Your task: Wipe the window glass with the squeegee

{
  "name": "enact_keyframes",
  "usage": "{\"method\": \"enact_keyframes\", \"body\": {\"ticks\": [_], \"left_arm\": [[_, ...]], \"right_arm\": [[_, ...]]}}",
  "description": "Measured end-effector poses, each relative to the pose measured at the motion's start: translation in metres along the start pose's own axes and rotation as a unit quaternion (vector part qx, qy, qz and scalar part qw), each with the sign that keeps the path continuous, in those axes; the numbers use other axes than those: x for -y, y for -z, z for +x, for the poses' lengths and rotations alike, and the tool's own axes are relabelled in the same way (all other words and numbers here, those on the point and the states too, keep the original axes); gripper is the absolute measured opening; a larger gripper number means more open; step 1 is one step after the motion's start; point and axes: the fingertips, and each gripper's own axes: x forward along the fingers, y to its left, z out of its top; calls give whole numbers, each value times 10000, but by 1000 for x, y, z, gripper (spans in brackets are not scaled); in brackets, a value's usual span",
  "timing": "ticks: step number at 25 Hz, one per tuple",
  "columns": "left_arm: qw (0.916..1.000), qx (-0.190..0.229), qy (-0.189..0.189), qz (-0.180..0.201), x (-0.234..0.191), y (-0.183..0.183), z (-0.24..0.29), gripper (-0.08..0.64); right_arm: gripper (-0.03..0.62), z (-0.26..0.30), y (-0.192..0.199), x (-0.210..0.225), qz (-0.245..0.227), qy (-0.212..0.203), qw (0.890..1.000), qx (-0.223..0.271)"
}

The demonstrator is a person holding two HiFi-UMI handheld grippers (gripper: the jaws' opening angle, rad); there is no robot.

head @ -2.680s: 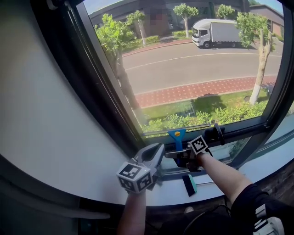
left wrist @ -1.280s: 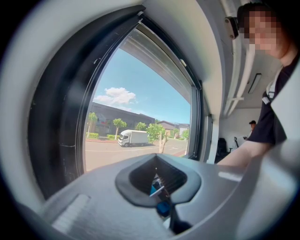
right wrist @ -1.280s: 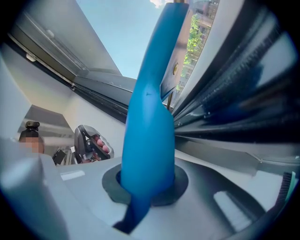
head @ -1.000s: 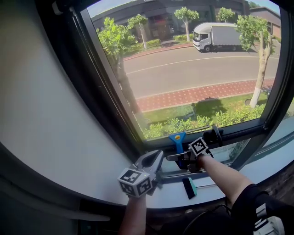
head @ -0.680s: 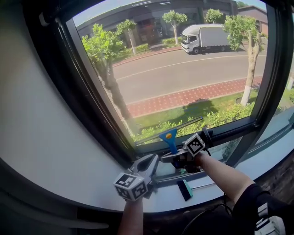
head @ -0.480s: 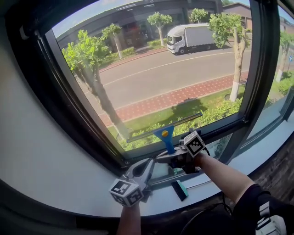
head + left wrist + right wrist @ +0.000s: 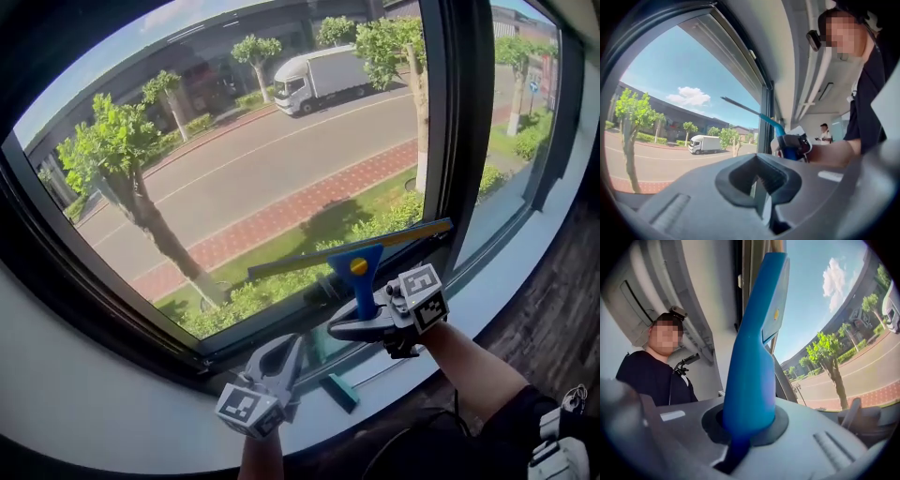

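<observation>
The squeegee (image 7: 356,274) has a blue handle and a long thin blade that lies tilted across the lower part of the window glass (image 7: 234,169), its right end higher. My right gripper (image 7: 364,321) is shut on the handle's lower end; in the right gripper view the blue handle (image 7: 754,348) rises straight out of the jaws. My left gripper (image 7: 284,352) hangs lower left, just over the bottom window frame, shut and holding nothing. From the left gripper view (image 7: 759,180) the squeegee (image 7: 771,123) and the right gripper (image 7: 793,145) show ahead.
A dark vertical mullion (image 7: 448,141) stands just right of the blade's end. A small teal object (image 7: 339,393) lies on the white sill (image 7: 141,422) between the two arms. A person (image 7: 826,133) stands far back in the room.
The right gripper has raised the squeegee from the bottom frame onto the lower glass, blade now tilted. The view has swung, showing the mullion. The left gripper stays low by the frame.
</observation>
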Motion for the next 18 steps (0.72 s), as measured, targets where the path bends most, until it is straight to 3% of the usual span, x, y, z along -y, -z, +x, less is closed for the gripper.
{"method": "enact_keyframes", "body": {"ticks": [7, 18], "left_arm": [[9984, 69, 559, 95, 66, -7, 60, 3], [9937, 34, 1117, 33, 164, 8, 132, 3]], "right_arm": [[6, -89, -20, -50, -582, 394, 9961, 532], [6, -207, 4, -103, -914, 1033, 9887, 590]]}}
